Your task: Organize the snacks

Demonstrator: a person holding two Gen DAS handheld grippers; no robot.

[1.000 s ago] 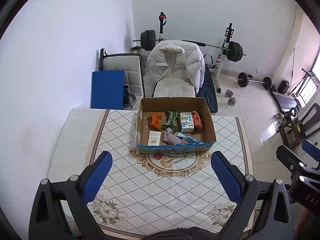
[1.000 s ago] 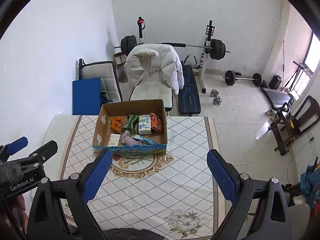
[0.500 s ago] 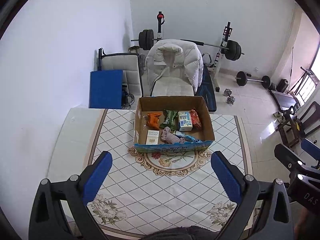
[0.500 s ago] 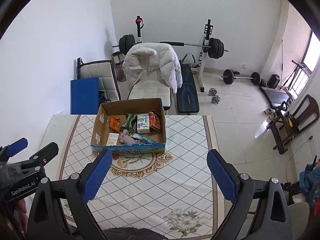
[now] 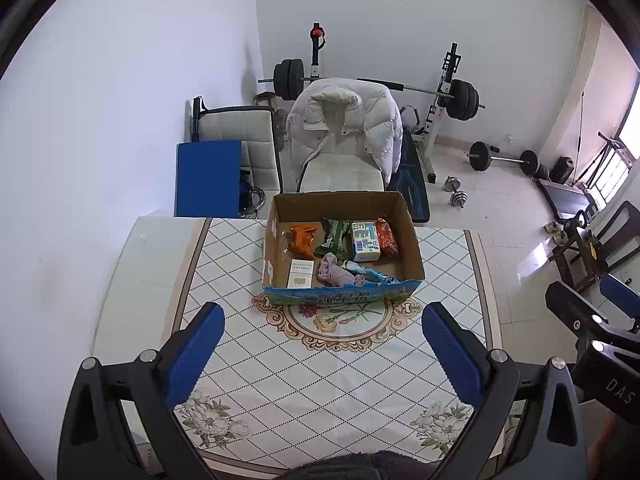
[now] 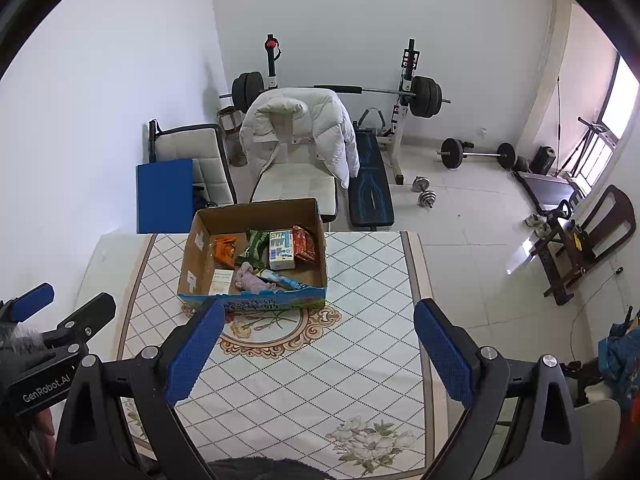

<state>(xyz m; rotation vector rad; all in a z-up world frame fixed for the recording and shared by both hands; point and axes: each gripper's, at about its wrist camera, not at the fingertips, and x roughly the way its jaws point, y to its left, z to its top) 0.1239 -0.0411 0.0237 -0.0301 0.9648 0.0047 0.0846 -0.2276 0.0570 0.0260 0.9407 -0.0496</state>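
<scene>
An open cardboard box [image 5: 412, 236] [image 6: 196, 240] stands at the far side of the patterned table [image 5: 320, 380] [image 6: 304, 376]. Inside lie several snacks: an orange packet [image 5: 303, 239] [image 6: 224, 251], a green packet [image 5: 332, 236] [image 6: 254, 247], a white and blue carton [image 5: 365, 241] [image 6: 281, 249], a red packet [image 5: 387, 237] [image 6: 304, 243], a small white box [image 5: 300, 274], a pinkish wrapper [image 5: 336, 274] and a blue wrapper [image 5: 366, 273]. My left gripper [image 5: 323, 350] hangs open above the near table. My right gripper [image 6: 316, 352] is open too, right of the box. Both are empty.
Behind the table stand a chair with a white puffer jacket [image 5: 344, 128], a second chair [image 5: 236, 136] with a blue board [image 5: 208, 178] against it, and a barbell rack with bench [image 5: 416, 184]. Dumbbells [image 5: 454, 196] lie on the tiled floor at right.
Both grippers have drawn back and up a little, so the box sits slightly further away in both views. Nothing was picked up or moved.
</scene>
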